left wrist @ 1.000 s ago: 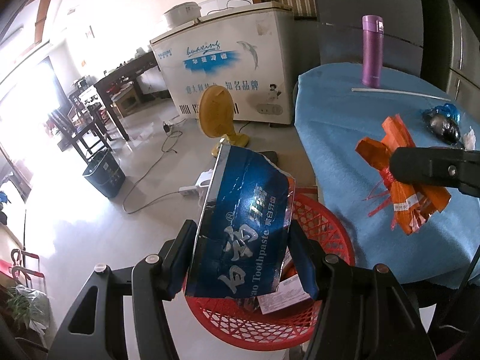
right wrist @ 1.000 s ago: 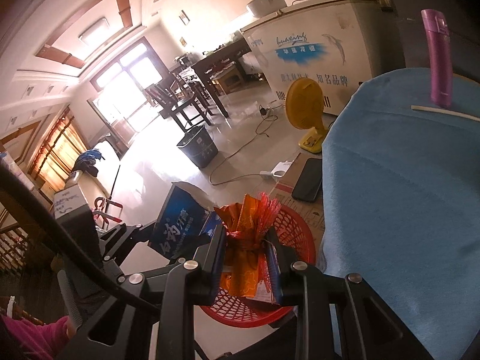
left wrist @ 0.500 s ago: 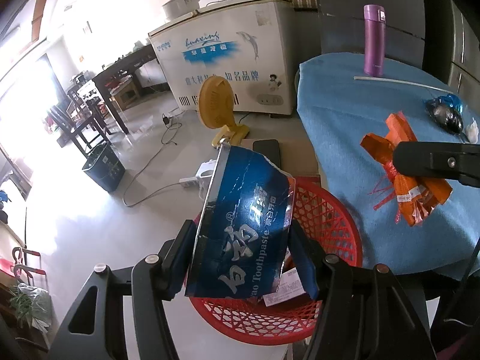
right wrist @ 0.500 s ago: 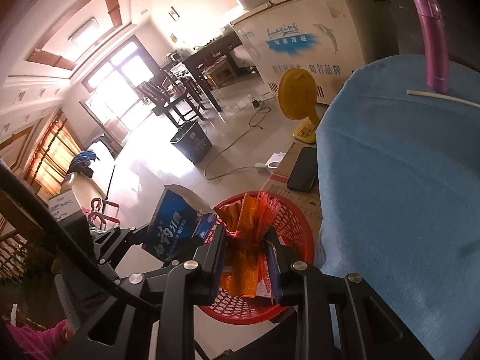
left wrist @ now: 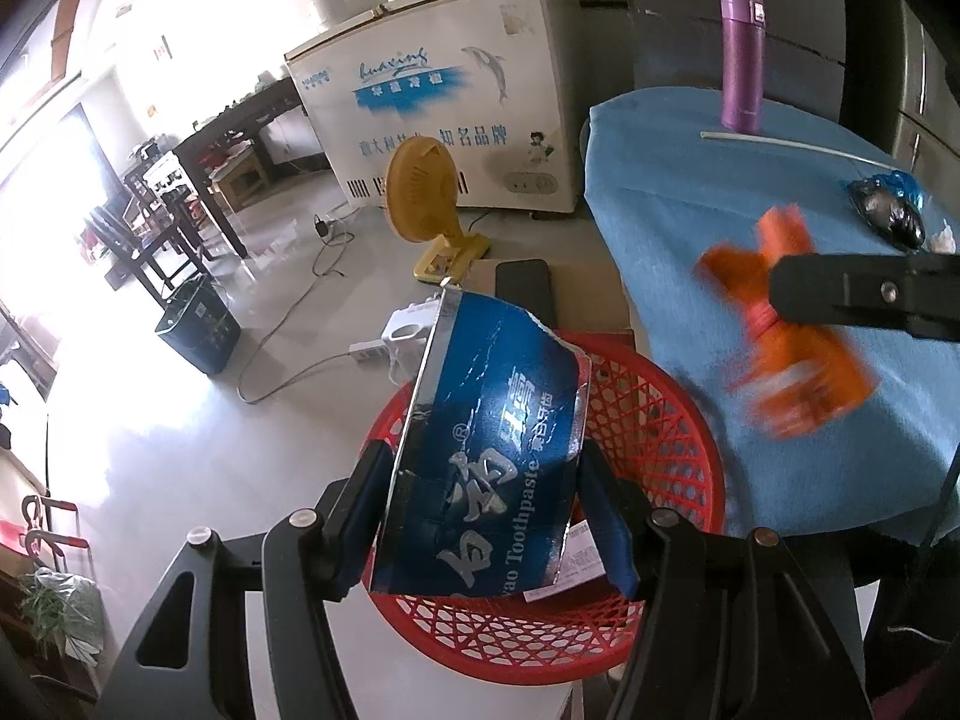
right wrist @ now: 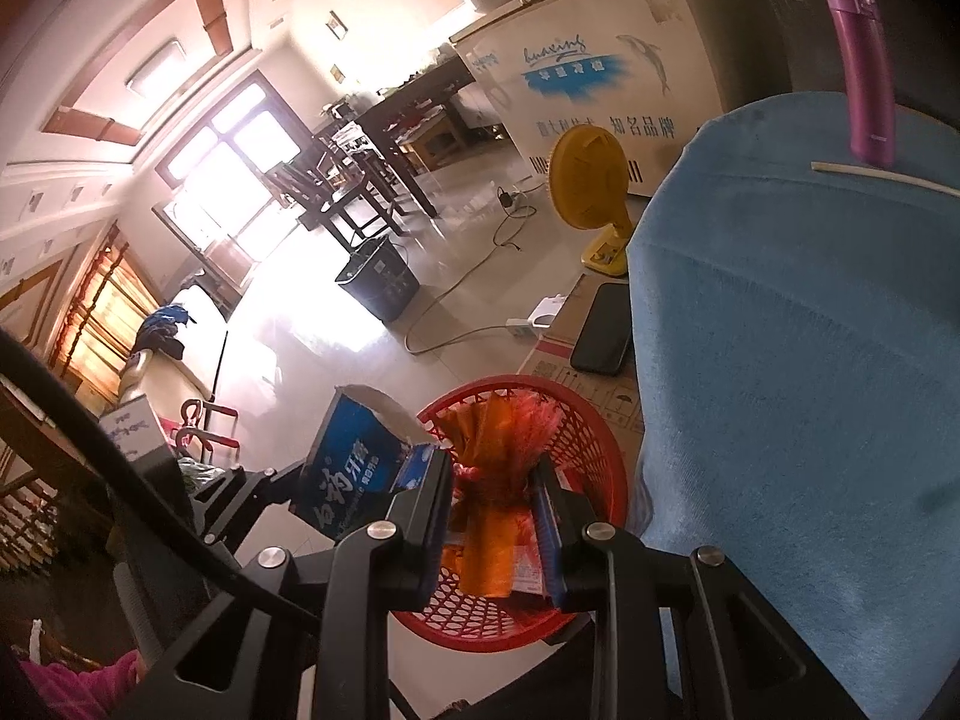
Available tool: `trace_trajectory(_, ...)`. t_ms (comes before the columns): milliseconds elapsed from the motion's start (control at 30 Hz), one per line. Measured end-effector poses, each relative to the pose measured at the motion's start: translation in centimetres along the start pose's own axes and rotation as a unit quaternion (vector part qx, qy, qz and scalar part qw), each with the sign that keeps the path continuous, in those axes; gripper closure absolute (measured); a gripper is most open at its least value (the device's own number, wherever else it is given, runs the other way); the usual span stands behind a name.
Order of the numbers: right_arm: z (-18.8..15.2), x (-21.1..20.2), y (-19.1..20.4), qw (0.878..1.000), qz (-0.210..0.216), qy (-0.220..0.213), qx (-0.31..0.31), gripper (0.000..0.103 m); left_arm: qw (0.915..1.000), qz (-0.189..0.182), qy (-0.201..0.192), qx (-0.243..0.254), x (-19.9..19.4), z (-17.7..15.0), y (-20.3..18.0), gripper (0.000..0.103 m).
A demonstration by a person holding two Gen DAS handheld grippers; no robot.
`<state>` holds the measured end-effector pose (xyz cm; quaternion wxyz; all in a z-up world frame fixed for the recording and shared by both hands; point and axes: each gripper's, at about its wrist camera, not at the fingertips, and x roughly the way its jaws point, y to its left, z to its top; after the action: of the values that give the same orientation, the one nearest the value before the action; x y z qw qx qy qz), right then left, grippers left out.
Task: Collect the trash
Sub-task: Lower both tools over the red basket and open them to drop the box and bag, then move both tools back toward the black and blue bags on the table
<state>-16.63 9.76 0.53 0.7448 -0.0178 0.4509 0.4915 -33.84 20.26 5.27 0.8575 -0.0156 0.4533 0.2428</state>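
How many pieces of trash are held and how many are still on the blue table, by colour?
Blue toothpaste box, held: 1
Orange wrapper, held: 1
Dark blue-black wrapper, on the blue table: 1
Total: 3

The blue toothpaste box is showing large white Chinese characters along its face and, beneath them, the English letters "ao Toothpaste", with a small ® mark above. More small Chinese characters are running along its upper right edge. The white chest freezer is carrying the script brand "huaxing" over a blue band, and a row of dark Chinese characters is standing below it. Nothing else is reading clearly.
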Motion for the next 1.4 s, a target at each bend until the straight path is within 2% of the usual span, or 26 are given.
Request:
trace_trajectory(233,0.3,0.9,-0.1,1.000,0.002,0.003,0.005,0.074,0.9999,-0.006,0.010,-0.001,0.8,0.1,0.1,0.037)
trace_trajectory(367,0.2,0.8,-0.4,1.000,0.003,-0.001,0.012,0.074,0.9997,-0.021,0.014,-0.003,1.1,0.3,0.4,0.035)
trace_trajectory(567,-0.1,0.1,-1.5,0.999,-0.006,-0.006,0.031,0.074,0.9965,-0.076,0.023,-0.026,1.6,0.3,1.6,0.033)
trace_trajectory(700,-0.3,-0.5,-2.6,0.998,-0.011,0.001,0.057,0.073,0.9955,-0.087,0.022,-0.033,1.7,0.1,2.2,0.033)
trace_trajectory(800,-0.3,-0.9,-3.7,0.997,-0.004,0.001,0.083,0.062,0.9961,-0.083,0.014,-0.026,1.4,-0.1,2.5,0.032)
trace_trajectory(867,-0.4,-1.6,-4.3,0.995,-0.001,-0.010,0.096,0.033,0.9965,-0.081,0.007,-0.021,1.1,-0.2,2.6,0.032)
trace_trajectory(1000,-0.4,-3.5,-4.7,0.995,-0.026,-0.048,0.084,0.033,0.9974,-0.067,0.002,-0.025,0.8,-0.1,3.1,0.032)
trace_trajectory(1133,-0.7,-5.5,-6.0,0.992,-0.044,-0.072,0.096,0.033,0.9969,-0.071,0.003,-0.034,0.7,0.0,3.5,0.032)
trace_trajectory(1400,-1.9,-8.7,-9.7,0.982,-0.069,-0.100,0.144,0.033,0.9956,-0.093,0.001,-0.001,0.2,0.6,0.4,0.032)
